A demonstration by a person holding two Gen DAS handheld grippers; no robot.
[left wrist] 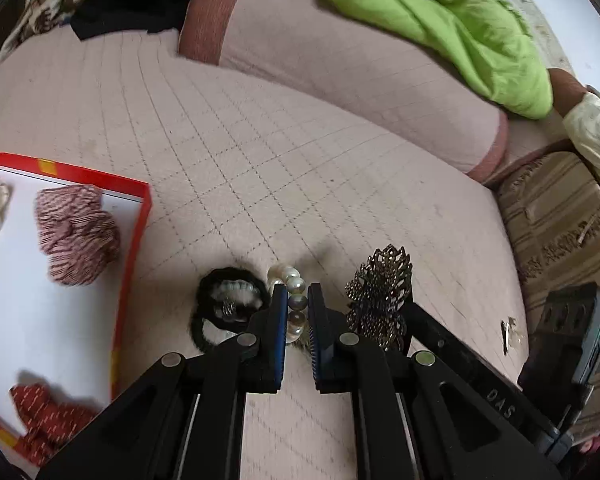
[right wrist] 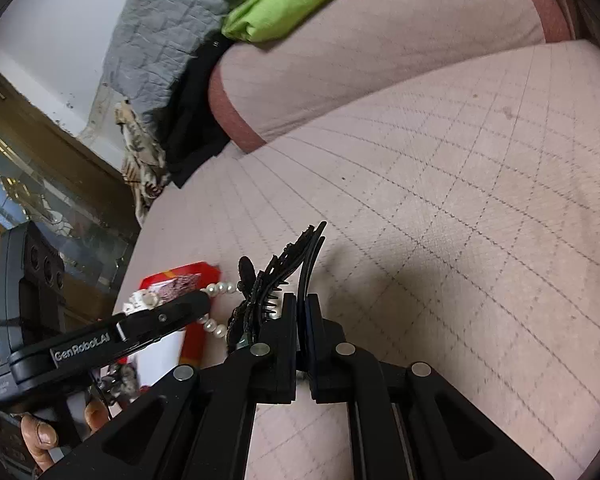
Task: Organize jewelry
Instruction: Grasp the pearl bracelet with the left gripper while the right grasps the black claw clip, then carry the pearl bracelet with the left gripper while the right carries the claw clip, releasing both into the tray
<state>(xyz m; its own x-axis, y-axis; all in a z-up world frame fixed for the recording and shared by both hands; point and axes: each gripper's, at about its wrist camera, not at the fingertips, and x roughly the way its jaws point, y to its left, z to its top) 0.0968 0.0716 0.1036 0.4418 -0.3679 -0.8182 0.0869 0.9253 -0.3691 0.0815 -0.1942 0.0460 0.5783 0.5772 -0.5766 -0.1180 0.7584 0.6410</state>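
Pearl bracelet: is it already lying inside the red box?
No, the pearl bracelet is clamped between the left gripper's fingers over the pink quilt, outside the red box.

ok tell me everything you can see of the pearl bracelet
The pearl bracelet is a loop of round, glossy cream-white beads, looking like pearl or imitation pearl. The left gripper is shut on it, its blue-lined pads pinching several beads in a row, while the far beads stick out past the fingertips. It sits low over the pink quilted bedcover, between the black hair tie and the filigree hair clip. Whether it still touches the cover I cannot tell.
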